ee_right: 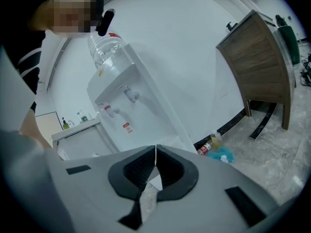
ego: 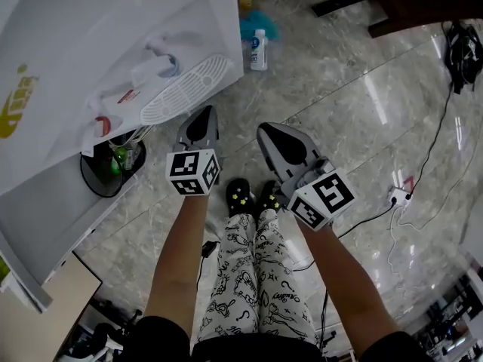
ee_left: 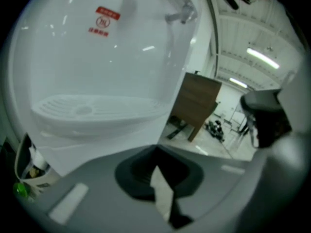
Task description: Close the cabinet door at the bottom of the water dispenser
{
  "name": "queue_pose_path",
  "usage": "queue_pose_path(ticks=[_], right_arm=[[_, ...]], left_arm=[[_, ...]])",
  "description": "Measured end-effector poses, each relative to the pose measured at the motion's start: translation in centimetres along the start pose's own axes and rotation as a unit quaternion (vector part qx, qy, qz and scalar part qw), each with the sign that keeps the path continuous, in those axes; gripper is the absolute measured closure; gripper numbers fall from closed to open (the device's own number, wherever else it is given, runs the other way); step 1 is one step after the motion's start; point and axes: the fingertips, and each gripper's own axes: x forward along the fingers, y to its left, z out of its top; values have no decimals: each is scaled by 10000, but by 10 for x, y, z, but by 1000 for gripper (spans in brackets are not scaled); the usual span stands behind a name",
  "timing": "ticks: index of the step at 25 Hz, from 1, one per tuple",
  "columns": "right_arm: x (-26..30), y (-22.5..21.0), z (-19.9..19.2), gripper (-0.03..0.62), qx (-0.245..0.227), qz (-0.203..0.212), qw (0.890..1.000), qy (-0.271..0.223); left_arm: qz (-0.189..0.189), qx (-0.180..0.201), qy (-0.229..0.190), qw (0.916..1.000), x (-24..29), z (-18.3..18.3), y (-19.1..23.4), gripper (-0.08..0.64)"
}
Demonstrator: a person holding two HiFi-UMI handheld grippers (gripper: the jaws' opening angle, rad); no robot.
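The white water dispenser (ego: 113, 36) fills the upper left of the head view, its drip tray (ego: 185, 89) jutting toward me. Below it the cabinet door (ego: 45, 217) stands swung open, a grey-white panel; a black round container (ego: 109, 173) with something green shows in the opening. My left gripper (ego: 200, 119) is shut and empty, just below the drip tray (ee_left: 92, 108) and right of the opening. My right gripper (ego: 272, 133) is also shut and empty, further right over the floor. Its view shows the dispenser (ee_right: 124, 110) with the bottle (ee_right: 104, 50) on top.
A small bottle (ego: 259, 50) and blue cloth (ego: 256, 25) lie on the marble floor by the dispenser's side. Cables and a power strip (ego: 398, 196) run at the right. The person's own shoes (ego: 253, 194) stand between the grippers. A wooden cabinet (ee_right: 257, 67) stands right; another person (ee_right: 34, 57) is left.
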Motion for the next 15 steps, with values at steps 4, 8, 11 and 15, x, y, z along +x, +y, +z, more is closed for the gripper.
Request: queue_pose_path(ticks=[4,8,11,15], right_arm=[[-6,14,8,575,-195,162,9997,-5],[-28,29,16,575,-411,263,9988,97],[-58,56,32,575,-457,459,9979,52],[-100,104,75,575,-275,714,9965,-324]], left_arm=[[-212,-206,-280,9992,-44,14,-40,563],[-394,208,-389,9983,-84,40,-77,563],[-648,485,-530,9953,-120,73,-108,563],[-1099,802,-687,9883,-173,129,-149,563]])
